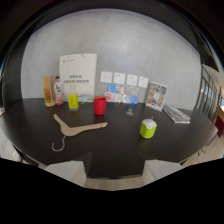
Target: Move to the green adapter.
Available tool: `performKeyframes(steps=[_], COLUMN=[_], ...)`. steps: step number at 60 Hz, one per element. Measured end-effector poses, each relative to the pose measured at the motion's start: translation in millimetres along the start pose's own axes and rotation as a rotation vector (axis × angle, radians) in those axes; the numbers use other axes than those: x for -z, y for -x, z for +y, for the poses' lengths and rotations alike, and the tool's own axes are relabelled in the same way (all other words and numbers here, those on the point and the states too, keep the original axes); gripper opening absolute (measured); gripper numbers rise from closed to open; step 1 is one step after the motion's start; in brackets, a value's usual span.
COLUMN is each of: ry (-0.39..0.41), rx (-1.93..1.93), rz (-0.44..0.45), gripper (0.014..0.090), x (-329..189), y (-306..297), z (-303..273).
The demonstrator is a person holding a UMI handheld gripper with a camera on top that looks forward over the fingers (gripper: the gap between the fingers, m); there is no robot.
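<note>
you've got a dark bench (115,150) ahead: wooden hanger (75,131) lying flat, green adapter (148,128) standing well apart from it, red cup (100,105) and yellow bottle (73,101) farther back, white sign (78,75) and small cards (125,79) along the rear edge.

A dark tabletop (30,125) carries a wooden coat hanger (75,128) lying flat, its metal hook nearest the camera. Behind it stand a red cup (100,105), a yellow bottle (73,101) and an amber bottle (48,91). A white sign (78,72) leans against the grey wall, with a leaflet (176,114) lying off to the side.
</note>
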Motion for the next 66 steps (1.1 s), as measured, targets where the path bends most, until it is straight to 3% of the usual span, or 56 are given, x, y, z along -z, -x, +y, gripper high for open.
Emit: performKeyframes(steps=[13,28,44,66], ry=[0.028,0.060,0.065,0.086], rx=[-0.005,0.010,0.021,0.029], rz=[0.060,0.034,-0.023,-0.040], gripper=[0.0853,0.0856,0.0851,0.0847], x=[-27.9,-90.3,-141.6,-158.9], y=[-74.2,-133.7,-150.1,-156.7], z=[13.9,4.0,-5.0,-0.8])
